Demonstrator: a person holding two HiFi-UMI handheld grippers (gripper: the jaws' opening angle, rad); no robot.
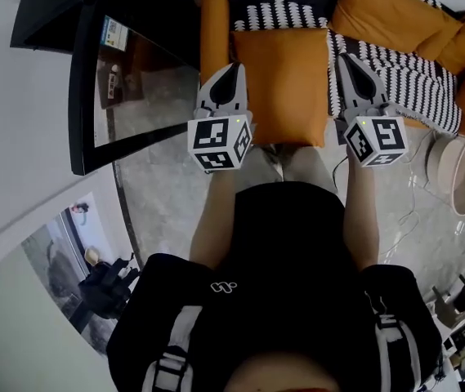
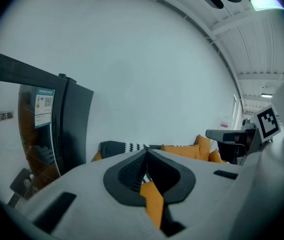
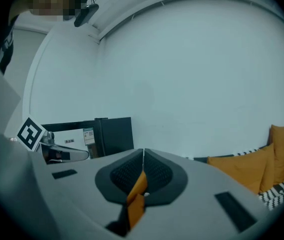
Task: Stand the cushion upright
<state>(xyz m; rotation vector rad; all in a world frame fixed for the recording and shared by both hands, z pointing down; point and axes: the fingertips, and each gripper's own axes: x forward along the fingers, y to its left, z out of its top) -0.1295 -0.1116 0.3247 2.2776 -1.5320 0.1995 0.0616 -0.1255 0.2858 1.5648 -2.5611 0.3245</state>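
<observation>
Marbled floor [image 1: 167,178] and an orange sofa [image 1: 213,23] surround the orange cushion [image 1: 281,84], which sits at the sofa's near edge, its left and right edges pinched in the closed left gripper [image 1: 234,70] and right gripper [image 1: 345,60]; such thin fabric bites might slip during tilting, while both forearms reach forward, grippers angled slightly downward.

Orange cushion [image 3: 135,206] fabric pinched between closed jaws of right gripper [image 3: 142,156]; black cabinet [image 3: 114,134] far left, white wall [image 3: 181,84] behind.

The orange cushion [image 1: 281,84] looks matt cloth; the floor [image 1: 154,194], perhaps polished stone, shines glossy.
</observation>
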